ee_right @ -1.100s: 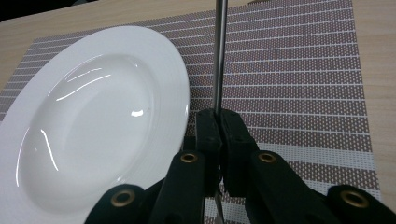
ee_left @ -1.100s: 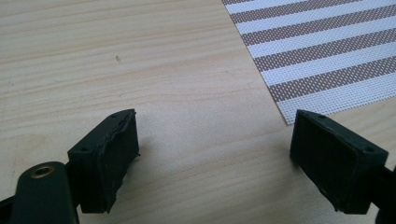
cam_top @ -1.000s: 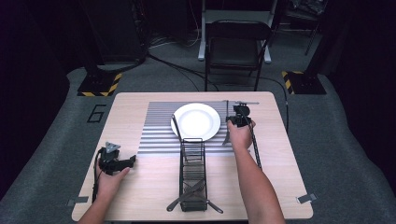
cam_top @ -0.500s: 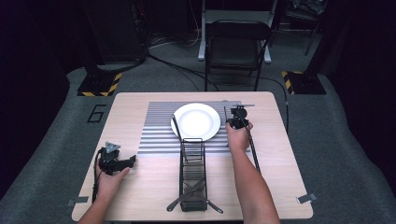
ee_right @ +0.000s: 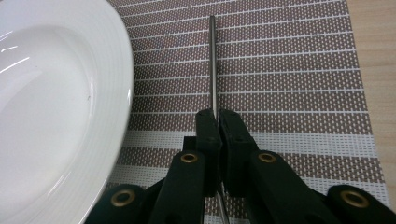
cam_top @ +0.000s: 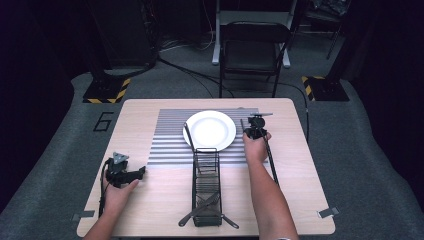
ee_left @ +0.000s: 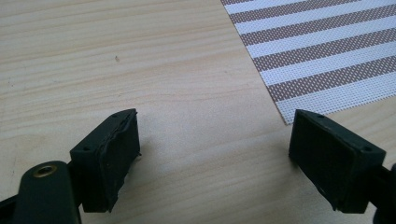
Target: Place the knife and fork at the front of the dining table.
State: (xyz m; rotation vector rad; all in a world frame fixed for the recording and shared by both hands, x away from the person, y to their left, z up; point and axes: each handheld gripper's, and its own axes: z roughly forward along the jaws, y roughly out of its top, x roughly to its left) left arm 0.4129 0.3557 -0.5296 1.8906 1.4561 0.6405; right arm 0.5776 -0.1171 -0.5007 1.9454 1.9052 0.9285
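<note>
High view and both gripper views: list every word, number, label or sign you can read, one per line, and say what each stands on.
"6": a large dark numeral on the grey floor just left of the table, at its far left corner.
No other text shows: none on the plate, mat, rack or either gripper.

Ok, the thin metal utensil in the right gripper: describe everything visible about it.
The utensil is a slim, straight piece of silvery metal, seen edge-on, so its type cannot be told. The right gripper is shut on it, jaws pressed on either side. Its free end runs forward over the striped placemat, beside the white plate with a gap between them. Whether it rests on the mat or is held just above cannot be told.
</note>
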